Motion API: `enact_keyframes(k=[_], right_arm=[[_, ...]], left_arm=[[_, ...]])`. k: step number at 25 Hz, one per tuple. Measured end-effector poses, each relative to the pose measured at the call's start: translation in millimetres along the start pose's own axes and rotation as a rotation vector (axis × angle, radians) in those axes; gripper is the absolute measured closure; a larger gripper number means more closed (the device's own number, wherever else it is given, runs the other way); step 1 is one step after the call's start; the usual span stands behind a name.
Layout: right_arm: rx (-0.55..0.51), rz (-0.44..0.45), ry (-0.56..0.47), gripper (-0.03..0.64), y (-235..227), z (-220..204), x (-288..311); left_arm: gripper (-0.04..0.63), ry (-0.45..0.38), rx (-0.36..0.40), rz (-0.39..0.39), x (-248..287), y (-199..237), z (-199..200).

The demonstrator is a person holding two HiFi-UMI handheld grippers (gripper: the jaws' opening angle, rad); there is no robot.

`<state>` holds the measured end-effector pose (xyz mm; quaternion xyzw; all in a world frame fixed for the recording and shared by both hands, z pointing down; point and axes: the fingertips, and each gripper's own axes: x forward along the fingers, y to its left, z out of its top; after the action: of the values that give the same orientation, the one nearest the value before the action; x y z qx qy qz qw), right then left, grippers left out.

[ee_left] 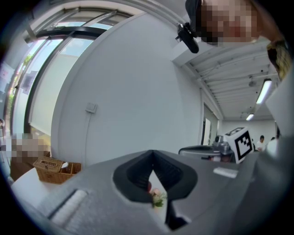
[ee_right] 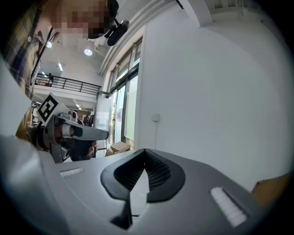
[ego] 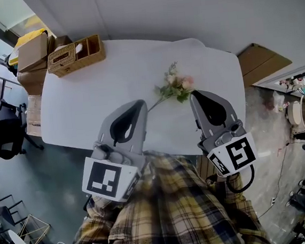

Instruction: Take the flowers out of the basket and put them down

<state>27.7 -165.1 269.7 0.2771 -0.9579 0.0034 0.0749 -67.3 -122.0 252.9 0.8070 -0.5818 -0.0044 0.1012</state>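
A small bunch of pink and cream flowers (ego: 177, 85) lies flat on the white table (ego: 87, 109), right of its middle, stem pointing left. The wicker basket (ego: 76, 55) stands at the far left corner, well apart from the flowers. My left gripper (ego: 139, 102) is shut and holds nothing, its tip just short of the stem. To the right, my right gripper (ego: 195, 94) is shut and holds nothing, close beside the blooms. In the left gripper view the flowers (ee_left: 157, 197) show through the gap below the closed tips (ee_left: 153, 152), with the basket (ee_left: 54, 169) at far left. The right gripper view shows closed tips (ee_right: 145, 150).
Cardboard boxes (ego: 32, 52) are stacked off the table's far left corner. Another flat box (ego: 262, 60) lies on the floor at the right. Dark chairs (ego: 3, 128) stand on the left. A plain wall runs behind the table.
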Motion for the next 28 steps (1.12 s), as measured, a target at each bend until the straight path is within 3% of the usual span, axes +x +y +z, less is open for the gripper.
enact_keyframes(k=[15, 21, 28], right_arm=[[-0.008, 0.080, 0.054, 0.612, -2.1, -2.6, 47.4], [-0.024, 0.152, 0.151, 0.611, -6.7, -19.1, 69.8], [-0.094, 0.284, 0.330, 0.558, -4.0, -54.8, 93.1]], left_arm=[[0.594, 0.008, -0.029, 0.037, 0.3, 37.8, -4.0], [0.594, 0.015, -0.036, 0.055, 0.7, 52.6, -4.7], [0.594, 0.027, -0.048, 0.089, -3.6, 72.3, -11.0]])
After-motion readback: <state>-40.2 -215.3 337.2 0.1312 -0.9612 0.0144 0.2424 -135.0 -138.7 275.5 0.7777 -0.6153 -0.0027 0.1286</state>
